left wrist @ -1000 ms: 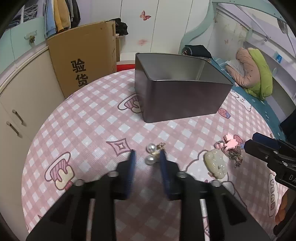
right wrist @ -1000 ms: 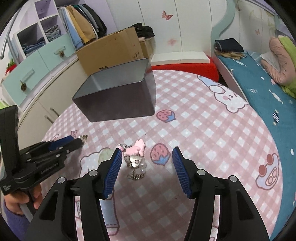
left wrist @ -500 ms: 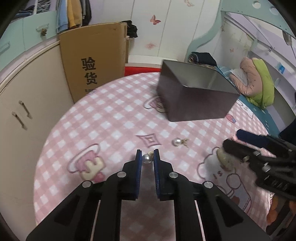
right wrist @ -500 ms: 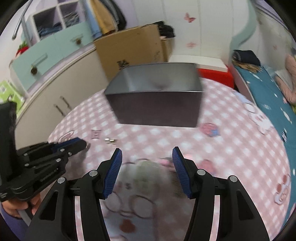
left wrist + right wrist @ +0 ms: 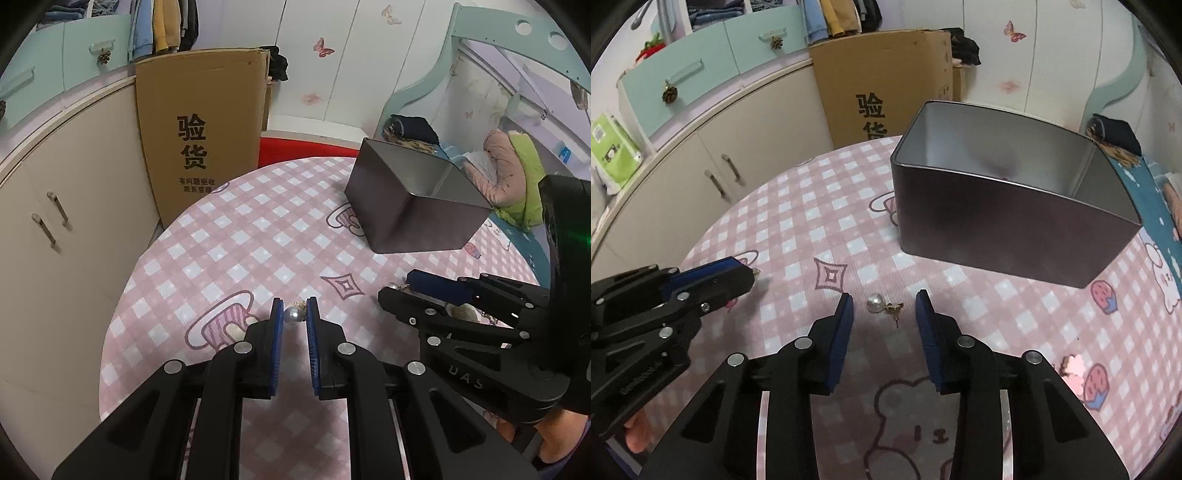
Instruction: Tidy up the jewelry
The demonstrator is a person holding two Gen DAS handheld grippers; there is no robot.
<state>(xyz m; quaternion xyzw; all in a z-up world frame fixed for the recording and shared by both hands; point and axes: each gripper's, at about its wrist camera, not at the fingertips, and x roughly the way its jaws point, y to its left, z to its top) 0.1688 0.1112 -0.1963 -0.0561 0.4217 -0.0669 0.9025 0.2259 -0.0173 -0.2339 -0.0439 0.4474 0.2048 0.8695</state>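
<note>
The left hand-held gripper (image 5: 294, 316) pinches a round white pearl earring (image 5: 291, 315). Only the right view shows the right hand-held gripper (image 5: 884, 309), jaws just narrowed but untouching, straddling a second gold-posted pearl earring (image 5: 874, 302).

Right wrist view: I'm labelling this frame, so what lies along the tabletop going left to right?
Left tongs → diamond print → pearl earring → metal tin → strawberry print

Cardboard box (image 5: 201, 140), cream cabinet (image 5: 55, 236).
</note>
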